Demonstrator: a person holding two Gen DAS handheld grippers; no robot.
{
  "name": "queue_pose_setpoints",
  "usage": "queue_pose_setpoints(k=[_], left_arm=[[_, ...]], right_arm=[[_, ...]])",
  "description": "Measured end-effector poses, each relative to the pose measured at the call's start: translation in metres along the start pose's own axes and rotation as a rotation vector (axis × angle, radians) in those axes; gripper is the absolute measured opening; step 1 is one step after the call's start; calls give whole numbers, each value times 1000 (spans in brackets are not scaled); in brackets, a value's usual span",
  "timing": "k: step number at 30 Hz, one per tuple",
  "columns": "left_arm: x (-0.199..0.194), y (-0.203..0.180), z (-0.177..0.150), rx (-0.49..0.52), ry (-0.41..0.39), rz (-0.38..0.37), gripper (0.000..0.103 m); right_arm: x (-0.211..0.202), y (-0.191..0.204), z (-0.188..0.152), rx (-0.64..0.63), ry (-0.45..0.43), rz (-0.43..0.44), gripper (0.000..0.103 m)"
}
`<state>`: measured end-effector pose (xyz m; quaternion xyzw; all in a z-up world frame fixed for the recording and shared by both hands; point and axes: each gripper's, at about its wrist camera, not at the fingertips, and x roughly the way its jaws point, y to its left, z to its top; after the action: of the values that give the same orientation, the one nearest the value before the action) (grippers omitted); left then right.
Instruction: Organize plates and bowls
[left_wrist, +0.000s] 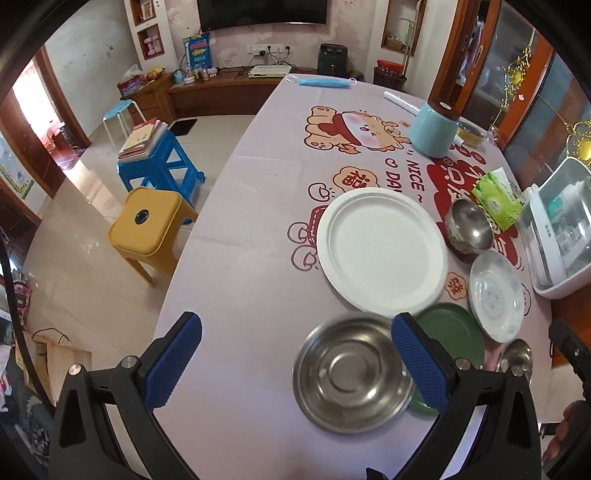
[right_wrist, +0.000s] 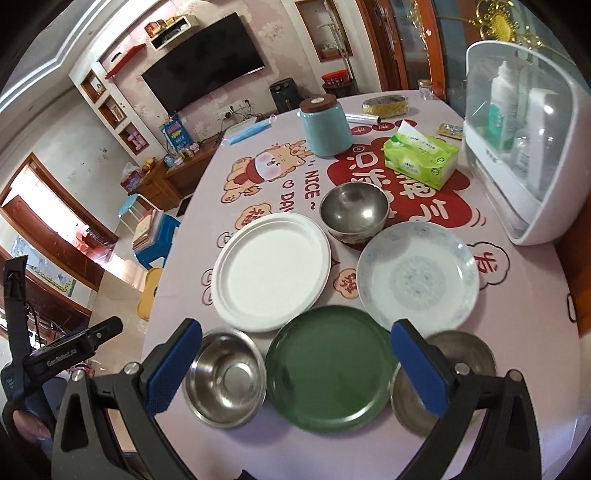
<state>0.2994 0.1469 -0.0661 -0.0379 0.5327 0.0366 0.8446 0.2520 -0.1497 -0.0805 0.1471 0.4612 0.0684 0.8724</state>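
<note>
While plates and bowls lie unsorted, the left gripper (left_wrist: 295, 363) and right gripper (right_wrist: 295, 363) hover spread wide and empty, the left over the near shallow steel bowl (left_wrist: 352, 374), the right over the dark green round plate (right_wrist: 330, 369), seemingly ready for stacking.

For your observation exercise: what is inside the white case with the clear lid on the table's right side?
Through the white case's clear lid, an upright white bottle with a greenish label and other pale containers show. The lower part is opaque, so anything beneath is hidden.
</note>
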Motion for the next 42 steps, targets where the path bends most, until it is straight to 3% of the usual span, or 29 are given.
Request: queue_pose_setpoints(k=[10,20,27,31,37,42], left_arm=[[72,-1,36,45,48,-73,102],[141,-2,49,24,90,-146,101],[180,-1,47,-12,147,-192,93],[194,-1,44,-16,177,-212,78],[211,-2,41,-30,216,-251,63],[216,-7,39,4,214,-260,62]], right_arm=[[78,-5,25,11,28,12,99],[133,-10,24,42,90,57,91],[159,-20,21,88,140,71,81],[171,-23,19,101,165,63,77],[184,-23,17,101,187,48,70],[192,-24,15,110,201,40,67]])
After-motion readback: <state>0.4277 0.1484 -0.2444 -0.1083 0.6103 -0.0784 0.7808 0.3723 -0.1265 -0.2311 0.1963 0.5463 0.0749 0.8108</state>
